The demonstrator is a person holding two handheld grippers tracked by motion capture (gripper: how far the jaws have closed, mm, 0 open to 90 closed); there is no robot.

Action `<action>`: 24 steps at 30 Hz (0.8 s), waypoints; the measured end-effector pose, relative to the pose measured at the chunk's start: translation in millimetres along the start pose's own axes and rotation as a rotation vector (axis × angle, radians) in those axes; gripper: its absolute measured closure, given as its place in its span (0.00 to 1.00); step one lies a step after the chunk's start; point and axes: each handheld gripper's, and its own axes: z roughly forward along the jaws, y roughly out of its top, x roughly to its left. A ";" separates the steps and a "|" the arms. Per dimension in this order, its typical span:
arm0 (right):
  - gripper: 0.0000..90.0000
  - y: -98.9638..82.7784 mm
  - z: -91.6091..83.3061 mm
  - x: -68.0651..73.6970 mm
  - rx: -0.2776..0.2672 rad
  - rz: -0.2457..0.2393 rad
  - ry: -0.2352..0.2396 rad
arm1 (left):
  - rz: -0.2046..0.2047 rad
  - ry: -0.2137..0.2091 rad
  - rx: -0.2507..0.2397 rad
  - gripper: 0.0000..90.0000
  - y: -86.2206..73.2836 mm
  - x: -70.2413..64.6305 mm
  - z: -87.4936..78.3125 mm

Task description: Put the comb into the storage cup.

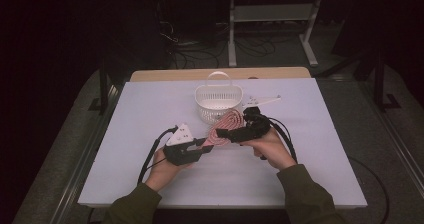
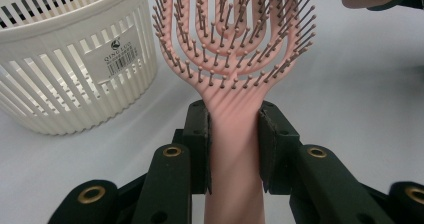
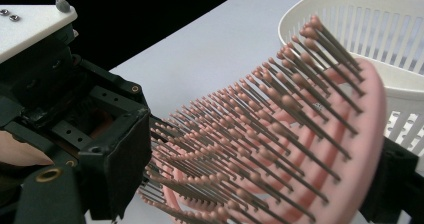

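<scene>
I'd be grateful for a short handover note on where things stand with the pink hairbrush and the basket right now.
Left gripper: shut on the pink hairbrush, pads on its handle, holding it above the table.
Right gripper: jaws straddle the brush head, bristles between them; no firm grip visible yet.
White basket: upright just behind the brush; what is inside cannot be told.
Done: brush lifted off the table.
Left: probably pass the brush to the right gripper or put it into the basket.
</scene>
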 end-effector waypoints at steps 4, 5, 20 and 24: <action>0.20 0.0 -0.1 -0.5 -0.006 0.008 0.003 | 0.002 -0.002 0.003 0.78 -0.4 -0.2 0.7; 0.23 0.0 -0.2 -1.3 -0.009 0.014 0.005 | 0.004 -0.003 0.004 0.78 -0.5 -0.5 0.9; 0.43 -0.7 -0.9 -6.5 -0.009 0.063 0.026 | 0.010 0.013 0.001 0.78 -1.0 -1.0 1.3; 0.48 -0.9 -0.8 -8.7 -0.009 0.088 0.054 | 0.017 0.020 -0.002 0.78 -1.1 -1.4 1.4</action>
